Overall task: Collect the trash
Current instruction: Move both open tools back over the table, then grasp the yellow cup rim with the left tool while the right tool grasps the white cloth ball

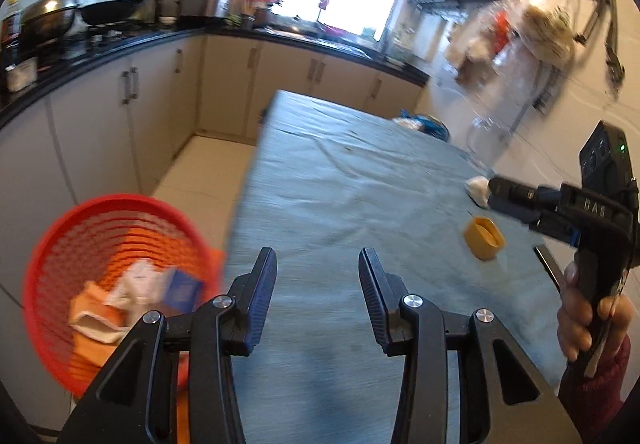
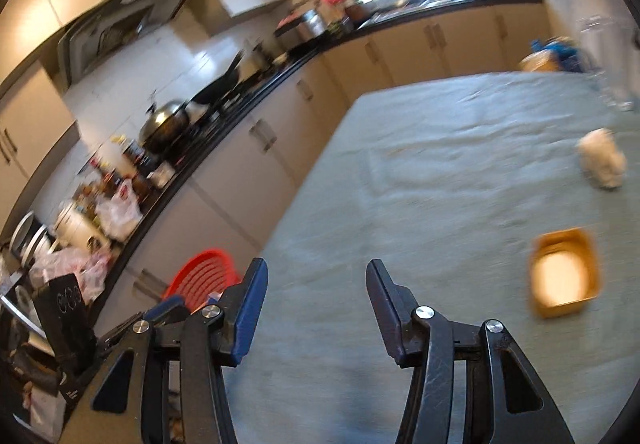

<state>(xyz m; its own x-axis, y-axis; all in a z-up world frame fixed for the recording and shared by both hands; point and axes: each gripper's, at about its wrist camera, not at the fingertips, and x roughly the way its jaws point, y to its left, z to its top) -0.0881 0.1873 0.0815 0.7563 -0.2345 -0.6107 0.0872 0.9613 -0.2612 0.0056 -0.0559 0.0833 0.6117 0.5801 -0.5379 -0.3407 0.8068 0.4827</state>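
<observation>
My left gripper [image 1: 318, 276] is open with nothing between its fingers, over the near end of the table. Left of it on the floor stands a red mesh basket [image 1: 112, 284] holding an orange cloth, crumpled white paper and a small blue box. On the teal tablecloth lie a yellow tub [image 1: 484, 238] and a white paper wad [image 1: 476, 188]. A hand holds my right gripper [image 1: 494, 194] at the right edge, its tips overlapping the wad in this view. In the right wrist view that gripper [image 2: 318, 284] is open and empty, with the tub [image 2: 564, 272] and wad [image 2: 602, 160] off to its right.
The teal-covered table [image 1: 340, 172] runs away from me. Kitchen counters with pots, a wok and bags line the left and far walls [image 1: 120, 44]. A glass jar [image 1: 486, 140] and a blue bag [image 1: 428, 124] stand at the table's far right. The basket's rim [image 2: 204, 272] shows beside the table.
</observation>
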